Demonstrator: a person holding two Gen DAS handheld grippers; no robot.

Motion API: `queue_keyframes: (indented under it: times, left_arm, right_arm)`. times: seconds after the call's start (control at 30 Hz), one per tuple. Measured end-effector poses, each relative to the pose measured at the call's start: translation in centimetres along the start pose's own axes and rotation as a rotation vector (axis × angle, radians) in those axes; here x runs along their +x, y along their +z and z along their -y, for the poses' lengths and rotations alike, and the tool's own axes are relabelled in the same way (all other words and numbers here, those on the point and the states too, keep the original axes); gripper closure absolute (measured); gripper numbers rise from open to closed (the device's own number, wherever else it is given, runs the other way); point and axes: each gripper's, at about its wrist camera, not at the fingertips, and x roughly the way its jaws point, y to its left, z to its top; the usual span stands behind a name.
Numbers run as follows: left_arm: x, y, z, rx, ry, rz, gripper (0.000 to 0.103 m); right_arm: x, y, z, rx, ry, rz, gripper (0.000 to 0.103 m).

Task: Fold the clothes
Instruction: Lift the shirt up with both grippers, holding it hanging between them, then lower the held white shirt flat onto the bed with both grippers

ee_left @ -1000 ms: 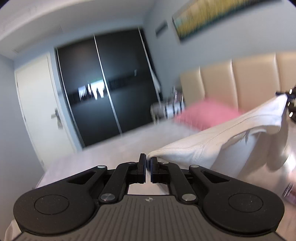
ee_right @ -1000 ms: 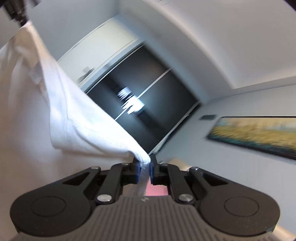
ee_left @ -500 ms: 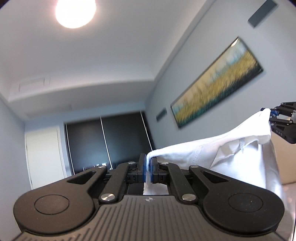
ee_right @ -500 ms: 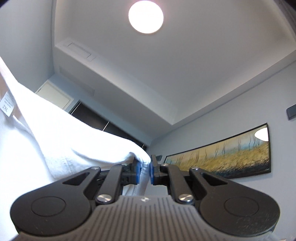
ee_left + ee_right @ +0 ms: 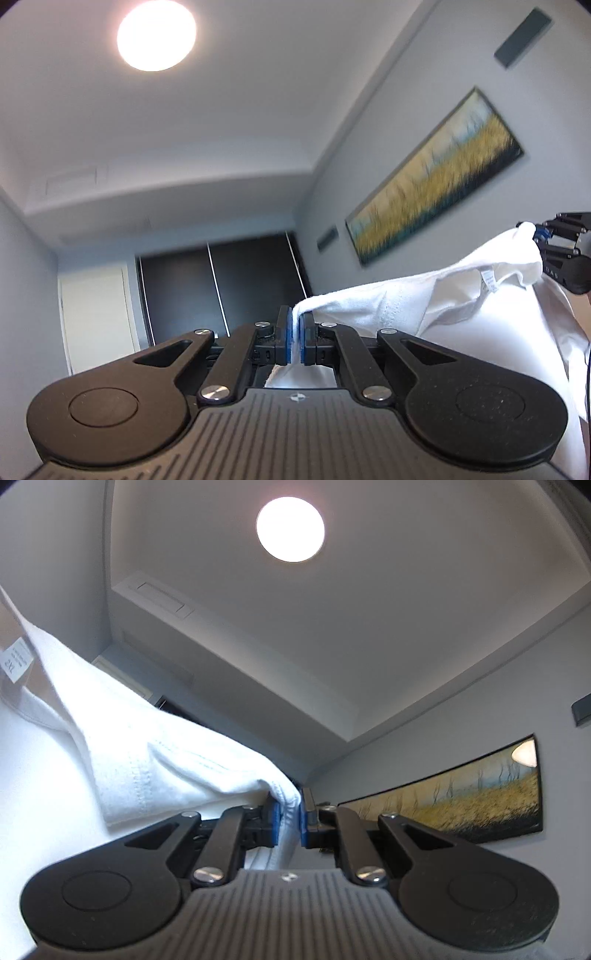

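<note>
A white T-shirt (image 5: 461,310) hangs stretched in the air between both grippers, its neck opening and size label facing up. My left gripper (image 5: 294,341) is shut on one shoulder of it, cloth pinched between the blue pads. In the same view the right gripper (image 5: 540,236) shows at the far right edge, clamped on the other shoulder. In the right wrist view my right gripper (image 5: 289,821) is shut on a bunched hem of the T-shirt (image 5: 110,760), which runs off to the left. The lower part of the shirt is hidden below the grippers.
Both cameras point up at the ceiling with a round ceiling lamp (image 5: 156,35). A framed painting (image 5: 436,177) hangs on the grey wall at right. Dark sliding wardrobe doors (image 5: 221,291) and a white door (image 5: 98,317) stand at the far end.
Both grippers have risen and tilted upward with the shirt; the bed, pink pillow and headboard have dropped out of view. Over the last half second little has moved.
</note>
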Motion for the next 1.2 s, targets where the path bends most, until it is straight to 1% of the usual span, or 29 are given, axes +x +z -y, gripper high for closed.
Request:
queue_keyframes:
  times: [0.07, 0.13, 0.23, 0.33, 0.47, 0.53, 0.6, 0.63, 0.7, 0.8, 0.87, 0.97, 1.03, 1.1, 1.2]
  left_arm:
    - [1.8, -2.0, -0.3, -0.002, -0.002, -0.074, 0.101]
    - [4.1, -4.2, -0.5, 0.003, 0.014, -0.133, 0.101]
    - [7.8, -7.7, -1.2, -0.017, 0.03, -0.234, 0.101]
    - [11.8, -11.7, -1.9, -0.022, 0.045, -0.346, 0.101]
    - [17.1, -17.7, -2.8, -0.021, 0.055, -0.491, 0.101]
    - [19.9, -20.6, -3.1, -0.01, 0.061, -0.55, 0.101]
    - [22.7, -23.3, -3.4, -0.003, 0.069, -0.604, 0.101]
    - [24.0, -24.5, -3.6, -0.004, 0.075, -0.623, 0.101]
    - [26.7, -26.7, -4.1, -0.006, 0.087, -0.66, 0.101]
    - [30.2, -30.3, -4.3, -0.004, 0.101, -0.723, 0.101]
    - [32.0, -33.4, -4.3, -0.002, 0.1, -0.774, 0.101]
    - [33.8, -38.1, -4.3, -0.032, 0.079, -0.861, 0.101]
    - [34.8, -41.2, -4.2, -0.064, 0.064, -0.929, 0.101]
    - [35.3, -44.0, -4.1, -0.093, 0.055, -0.979, 0.101]
    - [35.6, -46.9, -3.9, -0.104, 0.05, -1.017, 0.101]
  right_arm:
    - [1.7, -2.0, -1.5, -0.001, 0.037, -0.056, 0.092]
    - [3.6, -4.0, -3.3, -0.018, 0.069, -0.101, 0.092]
    - [6.9, -6.9, -6.1, -0.037, 0.123, -0.177, 0.092]
    - [10.7, -10.4, -8.7, -0.034, 0.183, -0.272, 0.092]
    - [15.3, -15.8, -12.6, -0.068, 0.24, -0.377, 0.092]
    - [17.7, -18.6, -14.7, -0.068, 0.266, -0.433, 0.092]
    - [18.9, -21.2, -15.1, -0.061, 0.284, -0.486, 0.092]
    - [20.0, -22.0, -16.3, -0.064, 0.29, -0.501, 0.092]
    - [21.2, -23.7, -17.4, -0.078, 0.295, -0.529, 0.092]
    - [23.8, -26.4, -18.8, -0.08, 0.324, -0.6, 0.092]
    - [26.0, -29.3, -20.0, -0.069, 0.352, -0.666, 0.092]
    - [27.3, -34.2, -23.2, -0.053, 0.4, -0.771, 0.092]
    - [28.5, -36.8, -25.0, -0.054, 0.436, -0.836, 0.092]
    - [27.8, -38.6, -26.5, -0.055, 0.472, -0.903, 0.092]
    - [26.9, -42.2, -29.2, -0.049, 0.508, -0.966, 0.092]
